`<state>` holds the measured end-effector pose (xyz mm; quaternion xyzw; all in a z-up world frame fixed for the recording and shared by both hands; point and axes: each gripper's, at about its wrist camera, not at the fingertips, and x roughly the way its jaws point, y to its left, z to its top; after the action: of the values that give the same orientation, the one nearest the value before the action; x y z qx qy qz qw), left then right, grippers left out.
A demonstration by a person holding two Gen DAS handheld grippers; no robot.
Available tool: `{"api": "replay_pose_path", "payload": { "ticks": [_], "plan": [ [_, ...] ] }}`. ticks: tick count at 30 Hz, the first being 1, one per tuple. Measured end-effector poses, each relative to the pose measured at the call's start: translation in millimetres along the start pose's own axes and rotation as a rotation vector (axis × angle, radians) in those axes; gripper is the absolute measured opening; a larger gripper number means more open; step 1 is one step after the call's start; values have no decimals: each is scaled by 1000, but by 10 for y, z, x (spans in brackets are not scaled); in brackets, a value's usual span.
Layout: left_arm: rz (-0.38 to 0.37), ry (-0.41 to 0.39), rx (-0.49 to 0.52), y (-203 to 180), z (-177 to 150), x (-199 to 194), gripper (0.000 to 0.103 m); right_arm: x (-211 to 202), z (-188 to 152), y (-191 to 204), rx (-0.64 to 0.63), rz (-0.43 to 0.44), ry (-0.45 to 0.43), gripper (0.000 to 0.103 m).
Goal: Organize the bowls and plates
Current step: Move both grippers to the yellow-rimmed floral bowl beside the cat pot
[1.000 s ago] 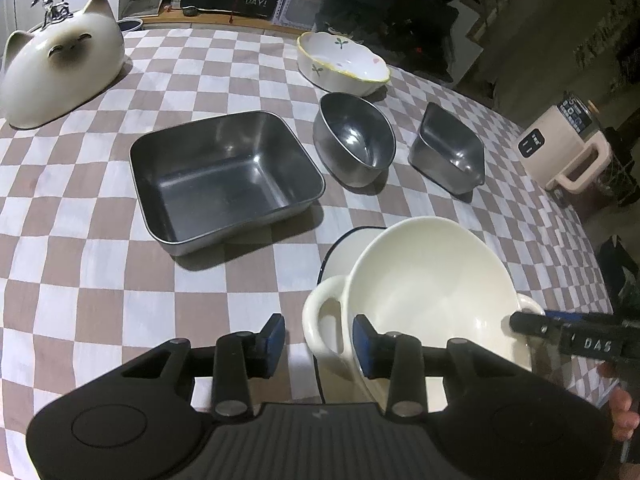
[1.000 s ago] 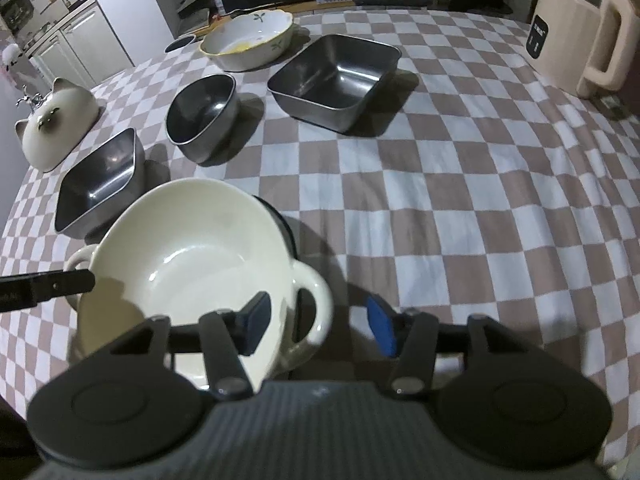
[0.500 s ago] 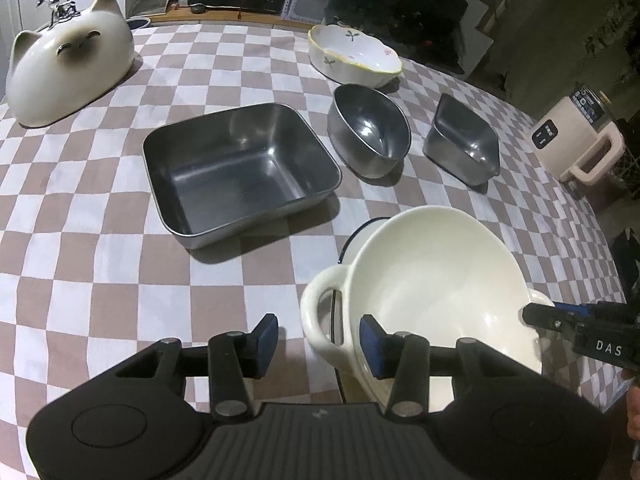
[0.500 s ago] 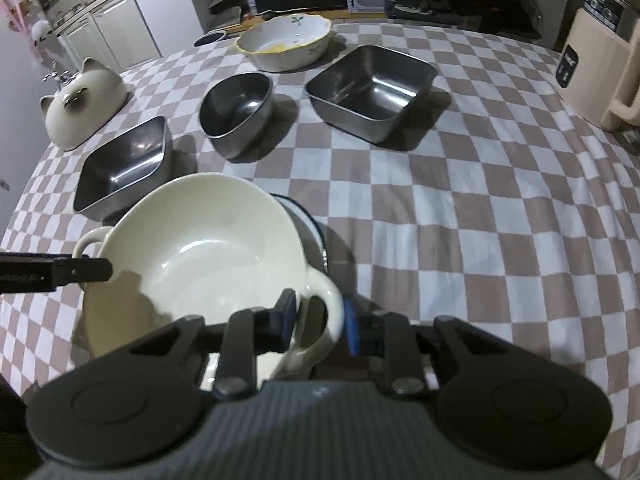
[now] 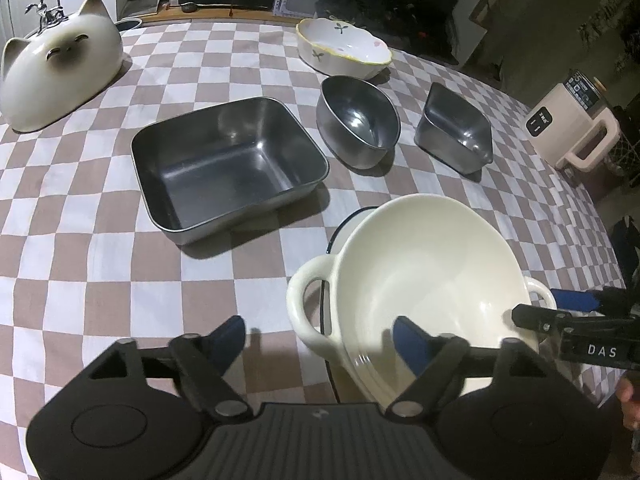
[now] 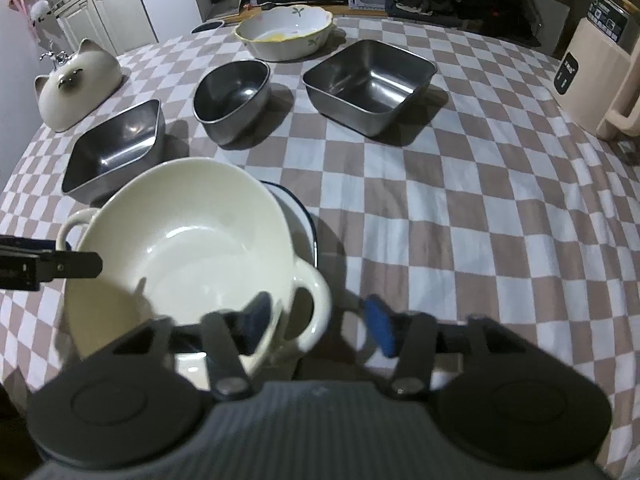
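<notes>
A cream two-handled bowl [image 5: 432, 280] sits slightly tilted on a white plate with a dark blue rim [image 5: 347, 226], near the table's front edge. My left gripper [image 5: 320, 338] straddles the bowl's left handle [image 5: 308, 308]. Its jaws are opening wide and the pads stand clear of the handle. My right gripper [image 6: 318, 316] straddles the other handle [image 6: 314, 300]. Its jaws are opening too, with neither pad pressing. In the left wrist view the right gripper [image 5: 548, 306] shows beside the far handle. A left gripper finger [image 6: 76, 266] reaches in over the bowl's rim.
Behind the bowl stand a large square steel tray [image 5: 224, 164], a round steel bowl [image 5: 358, 124] and a small square steel bowl [image 5: 454, 132]. Further back is a floral ceramic bowl [image 5: 344, 48]. A cat-shaped ceramic piece [image 5: 56, 76] is far left, a beige appliance [image 5: 568, 128] far right.
Half a second ago both grippers were narrowed around the bowl's handles, the right one pinching its handle. Both jaws have since spread wide. The bowl has stayed on the plate.
</notes>
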<state>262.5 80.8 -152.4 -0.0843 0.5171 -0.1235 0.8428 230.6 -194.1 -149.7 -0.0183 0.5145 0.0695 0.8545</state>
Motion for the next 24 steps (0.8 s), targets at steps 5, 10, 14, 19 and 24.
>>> {"api": "replay_pose_path", "payload": {
  "ticks": [5,10,14,19,24],
  "plan": [
    [18,1,14,-18,-28,2,98,-20,-22,1,-26,-25,-22,99],
    [37,3,14,-21,-48,-10,103,-41,-46,-17,-22,-16,-28,102],
    [50,-21,16,-38,-46,-78,103,-89,-68,-24,-15,-7,-40,102],
    [52,-78,11,-66,-19,-262,103,-250,-85,-9,-24,-22,-109,102],
    [17,-153,-25,-50,41,-501,103,-504,-73,-34,-32,-20,-216,102]
  ]
}}
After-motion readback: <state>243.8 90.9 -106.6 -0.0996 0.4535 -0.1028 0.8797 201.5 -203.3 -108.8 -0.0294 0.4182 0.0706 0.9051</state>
